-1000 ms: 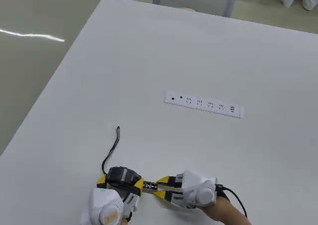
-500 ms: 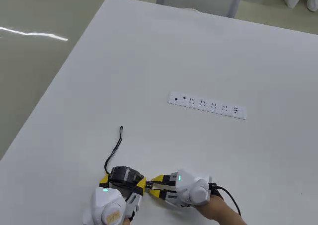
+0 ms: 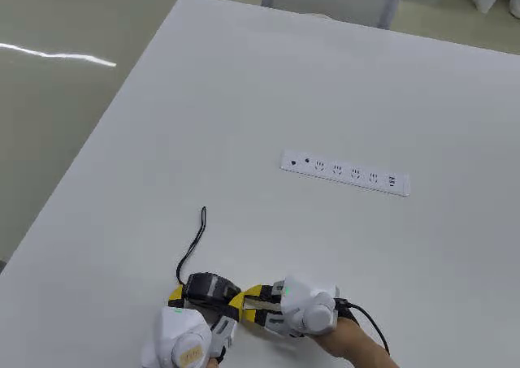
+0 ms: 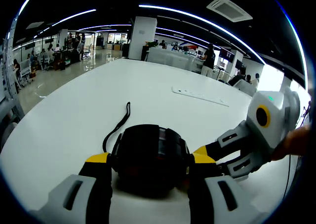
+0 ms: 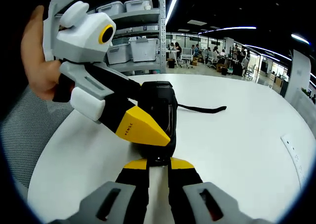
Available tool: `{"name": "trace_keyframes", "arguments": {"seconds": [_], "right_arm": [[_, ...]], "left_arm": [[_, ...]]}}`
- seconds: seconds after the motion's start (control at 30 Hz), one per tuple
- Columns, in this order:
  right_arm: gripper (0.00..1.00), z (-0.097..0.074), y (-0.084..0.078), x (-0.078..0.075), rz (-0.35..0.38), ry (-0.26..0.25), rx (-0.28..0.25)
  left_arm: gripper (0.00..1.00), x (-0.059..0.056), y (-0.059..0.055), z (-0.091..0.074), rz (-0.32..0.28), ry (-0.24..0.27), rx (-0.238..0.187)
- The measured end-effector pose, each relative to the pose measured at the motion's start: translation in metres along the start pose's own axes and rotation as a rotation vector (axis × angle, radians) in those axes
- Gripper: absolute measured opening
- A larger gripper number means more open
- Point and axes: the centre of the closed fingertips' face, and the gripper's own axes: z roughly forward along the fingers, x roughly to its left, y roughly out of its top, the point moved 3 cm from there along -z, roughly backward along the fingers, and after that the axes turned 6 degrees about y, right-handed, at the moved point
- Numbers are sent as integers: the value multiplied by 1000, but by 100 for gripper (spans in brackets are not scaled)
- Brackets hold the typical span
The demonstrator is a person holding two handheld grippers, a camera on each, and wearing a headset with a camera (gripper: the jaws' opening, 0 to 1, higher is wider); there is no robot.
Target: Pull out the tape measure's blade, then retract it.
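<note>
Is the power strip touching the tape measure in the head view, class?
No: the power strip lies well apart from the tape measure, with bare white table between them.

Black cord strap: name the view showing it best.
Left gripper view: the black cord strap lies close, whole length clear. Head view shows it small from above; right gripper view, a short stretch.

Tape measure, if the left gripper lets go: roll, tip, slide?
The tape measure sits squat on the table, so it probably won't roll or tip. The left gripper is shut across its ridged black sides, which likely resist slipping. Its strap lies limp and curved, so it should just trail floppily.
</note>
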Motion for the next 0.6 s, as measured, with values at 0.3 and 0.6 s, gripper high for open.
{"name": "trace_keyframes", "arguments": {"seconds": [0.3, 0.6], "right_arm": [[13, 2, -2, 0, -24, -3, 23], [14, 0, -2, -1, -16, -16, 24]], "left_arm": [[60, -2, -1, 0, 31, 0, 6], [62, -3, -1, 1, 35, 2, 15]]}}
